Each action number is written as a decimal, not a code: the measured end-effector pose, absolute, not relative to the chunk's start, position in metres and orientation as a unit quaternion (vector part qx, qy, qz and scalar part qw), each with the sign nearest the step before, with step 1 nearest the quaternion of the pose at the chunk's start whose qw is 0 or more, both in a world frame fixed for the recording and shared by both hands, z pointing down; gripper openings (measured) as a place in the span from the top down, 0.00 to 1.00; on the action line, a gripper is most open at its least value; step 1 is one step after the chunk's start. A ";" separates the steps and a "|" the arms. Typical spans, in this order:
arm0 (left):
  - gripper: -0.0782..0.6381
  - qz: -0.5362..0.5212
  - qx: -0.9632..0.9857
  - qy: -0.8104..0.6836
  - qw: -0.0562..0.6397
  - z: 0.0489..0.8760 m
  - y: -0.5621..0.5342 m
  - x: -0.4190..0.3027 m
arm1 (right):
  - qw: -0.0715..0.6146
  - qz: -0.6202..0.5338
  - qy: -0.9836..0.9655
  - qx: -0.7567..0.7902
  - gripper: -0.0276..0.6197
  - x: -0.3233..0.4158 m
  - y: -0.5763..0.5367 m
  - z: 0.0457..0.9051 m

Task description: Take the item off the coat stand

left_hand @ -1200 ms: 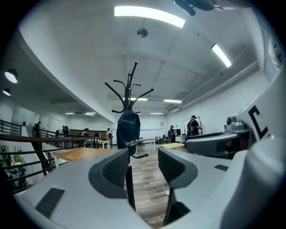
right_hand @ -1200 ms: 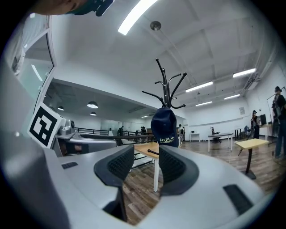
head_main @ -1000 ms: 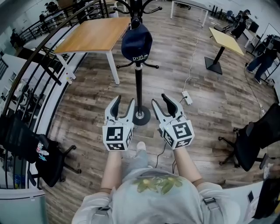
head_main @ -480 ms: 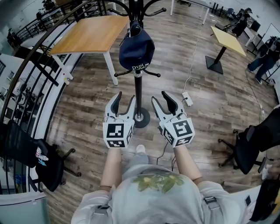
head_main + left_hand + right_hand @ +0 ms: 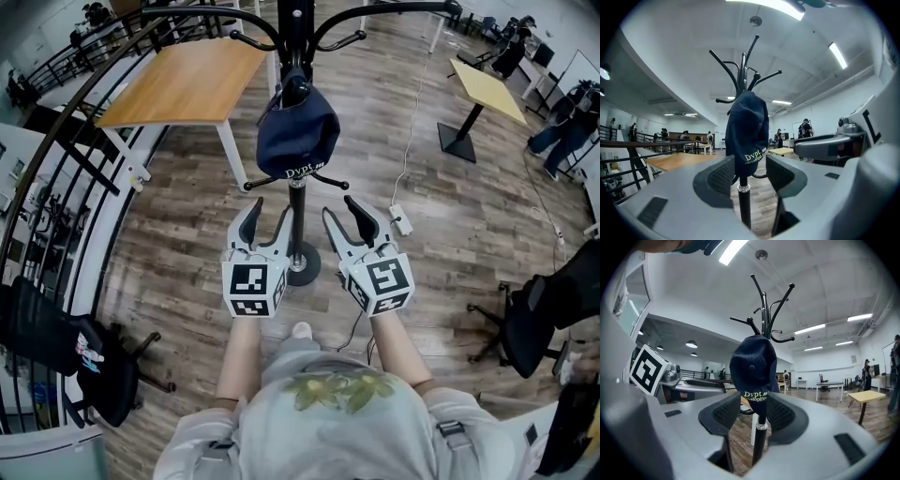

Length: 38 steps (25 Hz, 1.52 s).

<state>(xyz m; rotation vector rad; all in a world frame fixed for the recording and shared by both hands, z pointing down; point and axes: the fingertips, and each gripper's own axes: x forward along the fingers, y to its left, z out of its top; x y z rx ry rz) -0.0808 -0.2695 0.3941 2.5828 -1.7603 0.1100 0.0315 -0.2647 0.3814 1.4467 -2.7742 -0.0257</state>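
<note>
Nearest to me, the person's grey shirt and both forearms fill the bottom of the head view. The left gripper [image 5: 267, 217] and the right gripper [image 5: 339, 212] are held side by side in front of the body, and their marker cubes face the camera. In each gripper view I read the jaws as standing apart at a moderate width, with nothing between the ribbed pads. Only the pole and the hat show through the gap, further off. Just beyond the fingertips, between the two grippers in the head view, the round base of the coat stand [image 5: 297, 217] sits on the wood-plank floor. Its black pole rises straight toward the camera. A white power strip [image 5: 400, 215] lies on the floor to the right of the base, with its cord trailing away. Higher on the pole, the navy baseball cap [image 5: 298, 136] hangs from a hook with its pale lettering at the lower edge. Neither gripper touches it. It hangs the same way in the left gripper view [image 5: 747, 131] and the right gripper view [image 5: 753, 365], under the curved black hooks. A wooden table [image 5: 187, 80] stands farther back on the left, beside a black railing [image 5: 56, 169]. A yellow table [image 5: 487, 89] stands far right.
</note>
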 end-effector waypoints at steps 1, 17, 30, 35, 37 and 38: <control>0.60 0.035 0.827 -0.562 0.007 0.395 -0.275 -0.082 | 0.007 -0.010 -0.886 0.463 0.71 0.030 -0.270 0.382; 0.60 0.038 0.844 -0.535 -0.008 0.398 -0.336 -0.080 | -0.002 0.002 -0.873 0.487 0.71 0.022 -0.330 0.393; 0.65 0.025 0.835 -0.549 -0.012 0.387 -0.352 -0.090 | -0.028 0.008 -0.872 0.488 0.71 0.021 -0.360 0.379; 0.67 0.024 0.827 -0.562 -0.010 0.387 -0.355 -0.097 | -0.021 0.005 -0.877 0.481 0.79 0.017 -0.366 0.378; 0.68 0.023 0.827 -0.562 -0.008 0.386 -0.356 -0.097 | -0.019 0.003 -0.880 0.475 0.86 0.014 -0.365 0.378; 0.69 0.022 0.827 -0.562 -0.007 0.386 -0.356 -0.097 | -0.018 0.001 -0.880 0.474 0.89 0.013 -0.364 0.378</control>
